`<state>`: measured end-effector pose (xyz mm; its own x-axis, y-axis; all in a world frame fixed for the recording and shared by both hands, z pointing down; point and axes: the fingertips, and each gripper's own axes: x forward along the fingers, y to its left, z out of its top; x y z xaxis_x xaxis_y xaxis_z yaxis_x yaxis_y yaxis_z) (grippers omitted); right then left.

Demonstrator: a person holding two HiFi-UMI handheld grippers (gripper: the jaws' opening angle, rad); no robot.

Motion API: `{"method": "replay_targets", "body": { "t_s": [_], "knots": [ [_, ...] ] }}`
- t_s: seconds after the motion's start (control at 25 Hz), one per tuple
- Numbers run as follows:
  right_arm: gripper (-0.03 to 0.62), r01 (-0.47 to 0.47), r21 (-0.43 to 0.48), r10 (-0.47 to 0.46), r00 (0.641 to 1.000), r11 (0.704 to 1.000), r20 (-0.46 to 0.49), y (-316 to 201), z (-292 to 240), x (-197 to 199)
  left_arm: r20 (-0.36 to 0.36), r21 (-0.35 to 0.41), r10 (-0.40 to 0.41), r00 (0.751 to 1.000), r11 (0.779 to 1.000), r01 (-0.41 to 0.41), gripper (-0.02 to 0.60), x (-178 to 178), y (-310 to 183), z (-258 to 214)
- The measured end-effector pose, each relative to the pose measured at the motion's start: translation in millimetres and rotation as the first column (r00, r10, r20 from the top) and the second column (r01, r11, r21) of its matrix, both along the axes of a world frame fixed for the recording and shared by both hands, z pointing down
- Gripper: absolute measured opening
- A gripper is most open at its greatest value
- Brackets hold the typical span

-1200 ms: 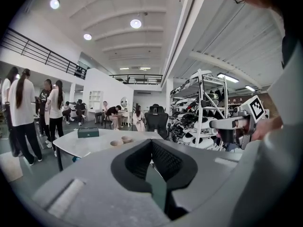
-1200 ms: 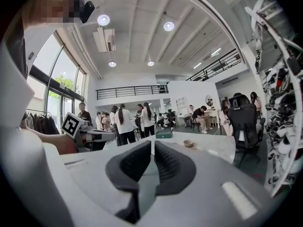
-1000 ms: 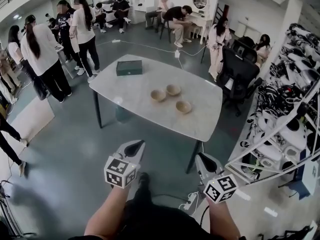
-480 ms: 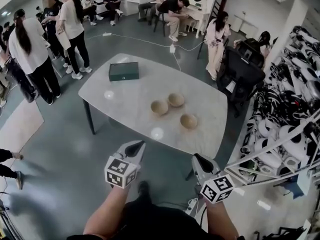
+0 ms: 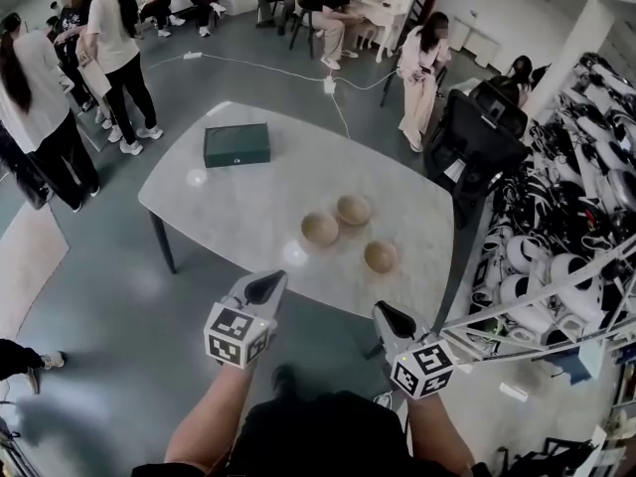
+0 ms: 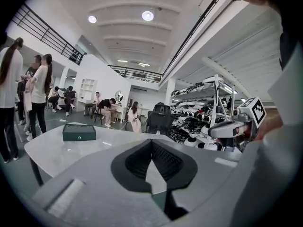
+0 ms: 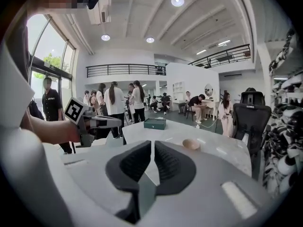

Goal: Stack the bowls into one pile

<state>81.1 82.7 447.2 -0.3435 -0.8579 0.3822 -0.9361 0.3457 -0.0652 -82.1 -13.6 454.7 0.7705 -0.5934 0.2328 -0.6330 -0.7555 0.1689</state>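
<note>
Black-padded jaws on your left gripper [image 6: 151,144] are pressed together, holding nothing. Your right gripper [image 7: 152,145] is closed too, empty

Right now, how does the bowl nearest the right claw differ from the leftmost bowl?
The nearest bowl stands alone; the leftmost bowl sits close beside a third bowl. The nearest bowl lies closer to the near edge of the table; the leftmost bowl is farther in. Both are tan, upright, empty and about the same size.
</note>
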Motion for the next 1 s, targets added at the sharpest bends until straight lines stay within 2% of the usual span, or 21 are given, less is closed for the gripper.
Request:
{"method": "replay_targets", "body": {
  "t_s": [0.28, 0.52, 0.72, 0.88, 1.0],
  "knots": [
    [0.012, -0.018, -0.063, 0.018, 1.0, 0.998, 0.004, -42.0, 23.5, 21.4, 0.014, -0.013, -0.009, 1.0, 1.0, 0.009, 0.009, 4.7, -36.3, 13.8],
    [0.012, -0.019, -0.058, 0.021, 0.999, 0.998, 0.027, -86.9, 37.2, 47.2, 0.039, -0.017, -0.034, 0.999, 0.999, 0.035, 0.009, 16.3, -69.6, 16.7],
    [0.012, 0.011, -0.058, -0.01, 0.999, 0.998, 0.034, -122.5, 46.4, 85.0, 0.068, -0.011, -0.062, 0.996, 0.998, 0.063, 0.01, 48.3, -103.5, 11.7],
    [0.051, 0.036, -0.076, -0.032, 0.998, 0.996, 0.05, -140.7, 54.5, 119.3, 0.081, -0.009, -0.065, 0.995, 0.998, 0.066, 0.009, 82.1, -116.7, 7.1],
    [0.085, 0.087, -0.115, -0.082, 0.995, 0.989, 0.055, -151.1, 67.7, 126.2, 0.091, -0.012, -0.06, 0.994, 0.998, 0.062, 0.009, 99.3, -124.3, 6.3]
  ]
}}
